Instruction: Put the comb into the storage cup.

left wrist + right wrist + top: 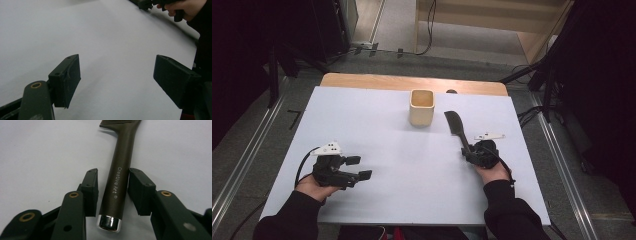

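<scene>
A dark brown slotted spatula (456,125) lies on the white table cover, head toward the far side, handle toward me. My right gripper (467,151) sits low over the handle's near end. In the right gripper view the handle (117,180), printed "Creative Art", runs between the jaws of my right gripper (113,173). The right-hand pad (140,192) is against it, while a thin gap shows at the left-hand pad (91,192). My left gripper (360,167) rests at the near left, jaws wide apart with nothing between them (117,62).
A beige square cup (421,107) stands upright at the far middle, just left of the spatula's head. The white cover (402,165) spreads across the wooden table (412,82). The other hand with its gripper (182,7) appears at the top right of the left gripper view.
</scene>
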Demonstrator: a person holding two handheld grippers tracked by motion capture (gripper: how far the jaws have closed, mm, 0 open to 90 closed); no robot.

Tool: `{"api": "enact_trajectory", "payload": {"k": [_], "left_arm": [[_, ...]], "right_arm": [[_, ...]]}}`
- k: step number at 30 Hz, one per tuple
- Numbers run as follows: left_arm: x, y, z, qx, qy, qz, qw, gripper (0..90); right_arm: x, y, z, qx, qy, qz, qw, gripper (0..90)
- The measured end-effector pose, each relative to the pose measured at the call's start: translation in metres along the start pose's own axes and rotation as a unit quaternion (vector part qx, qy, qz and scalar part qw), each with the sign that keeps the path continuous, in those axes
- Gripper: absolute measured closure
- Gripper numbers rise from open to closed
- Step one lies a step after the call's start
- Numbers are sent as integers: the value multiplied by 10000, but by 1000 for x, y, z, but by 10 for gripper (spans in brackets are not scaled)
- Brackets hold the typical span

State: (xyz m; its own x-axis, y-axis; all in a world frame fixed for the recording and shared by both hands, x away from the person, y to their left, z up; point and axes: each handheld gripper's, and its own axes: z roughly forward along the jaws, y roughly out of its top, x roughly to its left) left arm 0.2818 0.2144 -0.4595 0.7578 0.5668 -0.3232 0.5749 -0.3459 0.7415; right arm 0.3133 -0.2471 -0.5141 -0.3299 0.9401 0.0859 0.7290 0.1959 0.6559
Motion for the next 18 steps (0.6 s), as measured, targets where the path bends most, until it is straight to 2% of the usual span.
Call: {"api": "enact_trajectory", "payload": {"k": [9, 18], "left_arm": [[-1, 0, 1, 15, -5, 16, 10000, 222], [-1, 0, 0, 3, -13, 19, 10000, 222]], "right_arm": [[0, 1, 0, 22, -147, 109, 9998, 692], [-1, 2, 0, 66, -134, 231, 9996, 698]]}}
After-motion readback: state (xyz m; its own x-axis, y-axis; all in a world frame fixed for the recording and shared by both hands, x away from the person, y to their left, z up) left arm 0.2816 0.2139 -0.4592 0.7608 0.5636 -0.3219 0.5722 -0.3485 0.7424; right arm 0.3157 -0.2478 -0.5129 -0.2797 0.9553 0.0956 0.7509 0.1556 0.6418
